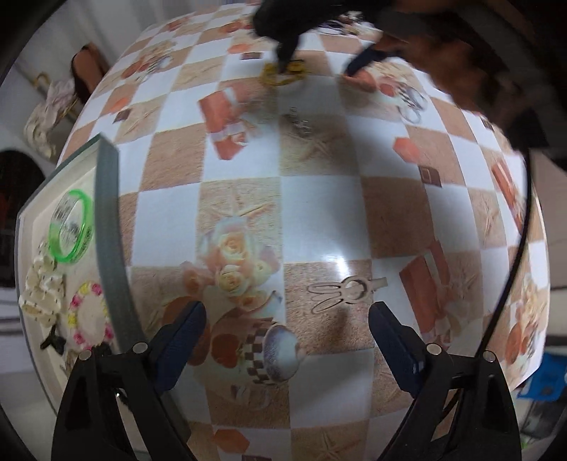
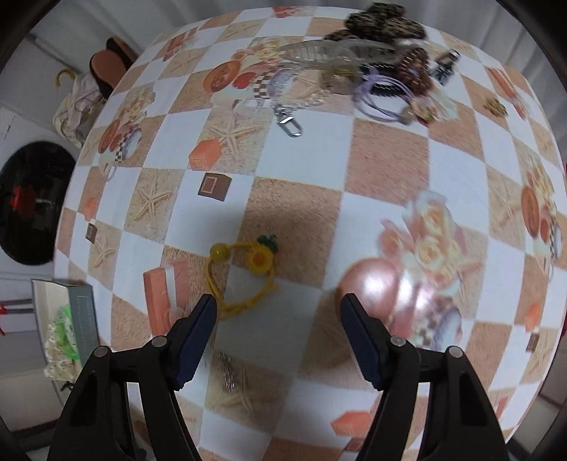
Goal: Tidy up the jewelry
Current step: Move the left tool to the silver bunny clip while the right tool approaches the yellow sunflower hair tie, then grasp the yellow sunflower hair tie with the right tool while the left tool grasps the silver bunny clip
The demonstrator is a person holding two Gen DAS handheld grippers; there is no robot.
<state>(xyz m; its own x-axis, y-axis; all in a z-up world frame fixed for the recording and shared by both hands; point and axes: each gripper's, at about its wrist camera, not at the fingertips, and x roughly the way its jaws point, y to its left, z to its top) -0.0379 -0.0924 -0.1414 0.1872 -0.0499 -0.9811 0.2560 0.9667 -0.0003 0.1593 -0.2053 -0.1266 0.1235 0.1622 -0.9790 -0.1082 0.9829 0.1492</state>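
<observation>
Both grippers point almost straight down at a table [image 1: 319,212] covered in a checkered cloth printed with roses, starfish and gift boxes. On the left gripper [image 1: 287,315] the dark blue fingers [image 1: 184,333] stand spread wide with nothing between the pads; a pale rabbit-shaped hair clip [image 1: 345,290] lies flat on the cloth just ahead of them, closer to the right-hand finger and touching neither. At the left edge of that view sits an open grey-walled box [image 1: 110,230] holding a green bangle [image 1: 72,227], a cream ruffled scrunchie [image 1: 40,287] and a beaded bracelet [image 1: 90,314] of pink and yellow beads; a small dark item lies beside them, too small to identify.

Farther up the table, the right gripper [image 2: 278,312] is also parted and pinches nothing. A yellow cord bracelet [image 2: 244,276] with a sunflower charm and a yellow bead lies just ahead of its left-hand finger, the cord's lower loop passing close by that fingertip; whether it touches cannot be told. A small silvery piece [image 2: 228,372] rests on the cloth under the gripper. At the far side of the table a jumble waits: a clear claw clip [image 2: 336,53], a brown patterned scrunchie [image 2: 379,25], a lilac cord [image 2: 382,95] and a metal clasp [image 2: 288,122] on a chain. The box shows again at that view's lower left
</observation>
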